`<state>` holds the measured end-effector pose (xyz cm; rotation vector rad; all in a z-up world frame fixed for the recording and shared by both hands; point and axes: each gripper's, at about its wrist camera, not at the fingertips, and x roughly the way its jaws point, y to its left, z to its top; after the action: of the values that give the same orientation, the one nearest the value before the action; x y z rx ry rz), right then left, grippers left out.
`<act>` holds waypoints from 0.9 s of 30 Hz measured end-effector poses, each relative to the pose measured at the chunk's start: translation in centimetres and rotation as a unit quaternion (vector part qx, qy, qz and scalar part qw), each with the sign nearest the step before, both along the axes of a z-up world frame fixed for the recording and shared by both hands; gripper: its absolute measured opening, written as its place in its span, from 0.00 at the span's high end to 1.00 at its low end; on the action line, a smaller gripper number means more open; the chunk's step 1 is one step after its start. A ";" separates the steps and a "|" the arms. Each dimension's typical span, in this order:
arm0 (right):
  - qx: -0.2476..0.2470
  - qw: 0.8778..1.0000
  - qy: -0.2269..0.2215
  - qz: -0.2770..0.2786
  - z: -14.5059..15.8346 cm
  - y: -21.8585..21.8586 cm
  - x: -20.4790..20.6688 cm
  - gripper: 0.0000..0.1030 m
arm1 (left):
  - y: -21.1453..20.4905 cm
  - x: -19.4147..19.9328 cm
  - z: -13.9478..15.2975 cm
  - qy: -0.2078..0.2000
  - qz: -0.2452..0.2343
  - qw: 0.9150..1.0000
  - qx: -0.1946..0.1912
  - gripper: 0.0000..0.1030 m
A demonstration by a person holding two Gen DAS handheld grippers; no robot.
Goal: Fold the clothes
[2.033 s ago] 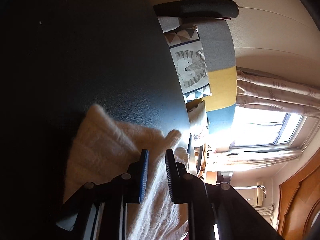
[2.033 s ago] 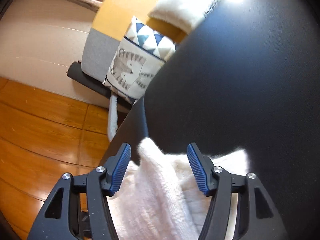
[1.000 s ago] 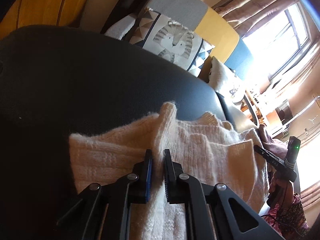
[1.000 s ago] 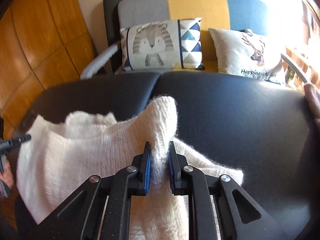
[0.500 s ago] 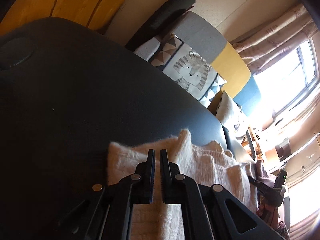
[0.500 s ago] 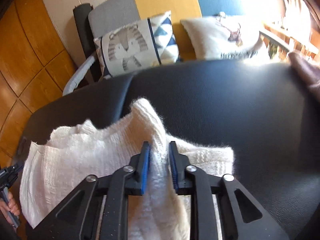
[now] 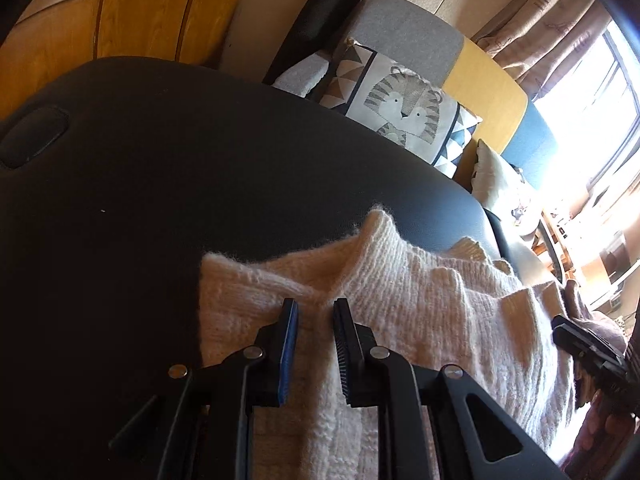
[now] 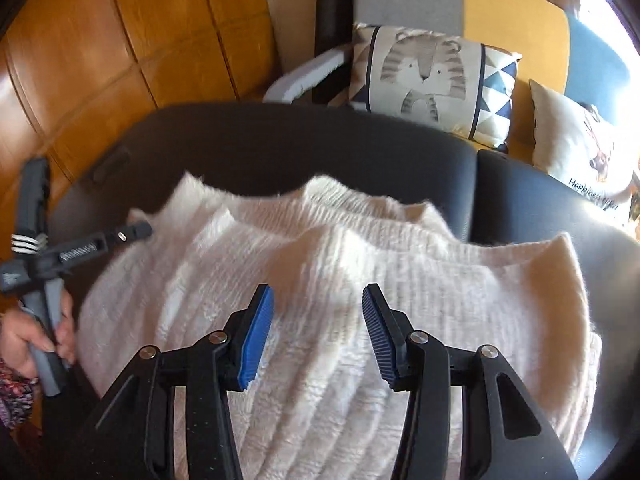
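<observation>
Since the earlier frames both tongs have let go of the raised ridge of knit they were pinching, and the sweater [image 8: 332, 280] now lies flat instead of tented. The right tongs [image 8: 318, 320] have just been opening: their blue pads stand well spread above the cloth, with nothing pressed between them. The left tongs [image 7: 314, 336] have also just been opening and show a narrow gap; the knit shows through it, and the pads do not appear to clamp it. The white sweater rests on the near part of the black padded surface [image 7: 160, 184], doubled over, its far edge wavy and its right edge reaching toward the seam in the padding. In the right wrist view the left tongs appear at the left edge of the sweater, held by a hand [image 8: 28, 340]. Beyond the surface stand a sofa [image 8: 516, 28] and a tiger cushion [image 8: 424, 72]. The release suggests one fold is laid down; smoothing or a further fold likely follows.
</observation>
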<state>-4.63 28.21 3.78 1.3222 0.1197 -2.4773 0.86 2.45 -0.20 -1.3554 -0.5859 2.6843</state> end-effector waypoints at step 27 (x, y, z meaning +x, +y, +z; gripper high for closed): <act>-0.133 0.987 0.024 -0.084 -0.6 2.8 -2.5 0.86 | -2.0 2.4 -1.3 0.022 0.040 0.998 0.047 0.83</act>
<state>-7.11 31.03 3.22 1.2031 -0.3131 -2.5528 3.25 0.44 -1.49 -1.2717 -0.7685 2.7028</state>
